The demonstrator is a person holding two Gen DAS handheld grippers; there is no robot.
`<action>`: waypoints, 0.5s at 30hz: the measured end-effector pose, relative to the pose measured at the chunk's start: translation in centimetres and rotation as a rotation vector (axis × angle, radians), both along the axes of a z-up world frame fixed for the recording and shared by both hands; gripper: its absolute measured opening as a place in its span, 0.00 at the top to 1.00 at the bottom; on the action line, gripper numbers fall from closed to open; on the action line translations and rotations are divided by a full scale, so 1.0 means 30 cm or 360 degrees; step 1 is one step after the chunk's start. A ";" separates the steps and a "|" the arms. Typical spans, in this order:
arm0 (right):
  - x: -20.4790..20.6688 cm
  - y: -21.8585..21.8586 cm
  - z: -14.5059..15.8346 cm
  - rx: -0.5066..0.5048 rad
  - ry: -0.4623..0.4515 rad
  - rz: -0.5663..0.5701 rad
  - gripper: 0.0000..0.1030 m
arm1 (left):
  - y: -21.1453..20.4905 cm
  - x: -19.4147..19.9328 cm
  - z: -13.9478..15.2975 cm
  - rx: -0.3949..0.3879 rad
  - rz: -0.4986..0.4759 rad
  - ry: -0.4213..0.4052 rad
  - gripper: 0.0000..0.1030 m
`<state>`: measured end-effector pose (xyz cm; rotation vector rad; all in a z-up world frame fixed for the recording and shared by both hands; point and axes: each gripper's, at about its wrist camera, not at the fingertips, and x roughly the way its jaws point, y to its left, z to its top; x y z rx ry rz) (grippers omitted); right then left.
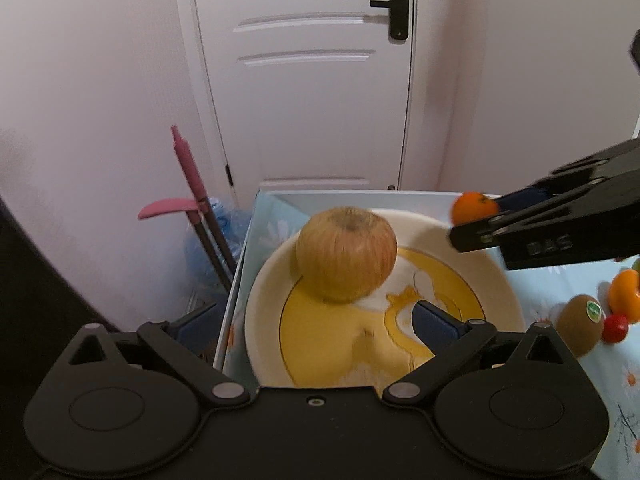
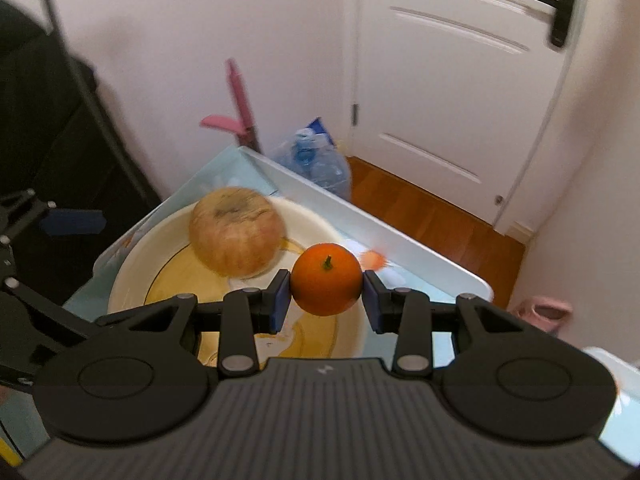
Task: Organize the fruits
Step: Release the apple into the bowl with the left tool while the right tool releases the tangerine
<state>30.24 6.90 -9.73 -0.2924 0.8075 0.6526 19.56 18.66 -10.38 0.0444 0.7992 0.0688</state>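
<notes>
A large yellow-red apple (image 1: 346,254) (image 2: 238,236) rests on the far side of a cream plate (image 1: 500,280) (image 2: 132,264) with a yellow picture. My left gripper (image 1: 310,314) is open wide just in front of the apple, its pads clear of it. One of its blue pads (image 2: 74,222) shows at the left of the right wrist view. My right gripper (image 2: 326,296) (image 1: 478,218) is shut on a small orange (image 2: 326,284) (image 1: 474,207), held above the plate's right rim.
The plate sits on a table with a light blue flowered cloth (image 1: 560,284). A kiwi (image 1: 580,324), an orange-yellow fruit (image 1: 626,294) and a small red fruit (image 1: 615,327) lie at the right. A pink-handled broom (image 1: 188,168), a water bottle (image 2: 324,160) and a door (image 1: 304,80) are beyond the table.
</notes>
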 end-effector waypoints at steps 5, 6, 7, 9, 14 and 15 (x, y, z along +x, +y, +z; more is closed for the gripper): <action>-0.005 0.063 -0.070 -0.0064 -0.0004 0.0092 0.48 | 0.001 -0.047 0.002 -0.0004 0.0019 0.0008 0.00; -0.008 0.072 -0.080 -0.0072 -0.0011 0.0105 0.48 | 0.002 -0.052 0.004 0.0000 0.0022 0.0009 0.00; -0.011 0.079 -0.089 -0.0080 -0.0019 0.0117 0.48 | 0.001 -0.062 0.003 0.0004 0.0023 0.0012 0.00; -0.015 0.093 -0.104 -0.0094 -0.0029 0.0137 0.48 | -0.001 -0.071 -0.001 0.0005 0.0019 0.0025 0.00; -0.035 0.091 -0.108 -0.0087 -0.0081 0.0128 0.19 | 0.001 -0.089 -0.013 0.0005 0.0011 0.0039 0.00; -0.031 0.088 -0.101 -0.0081 -0.0098 0.0111 0.06 | 0.003 -0.092 -0.013 0.0001 0.0009 0.0040 0.00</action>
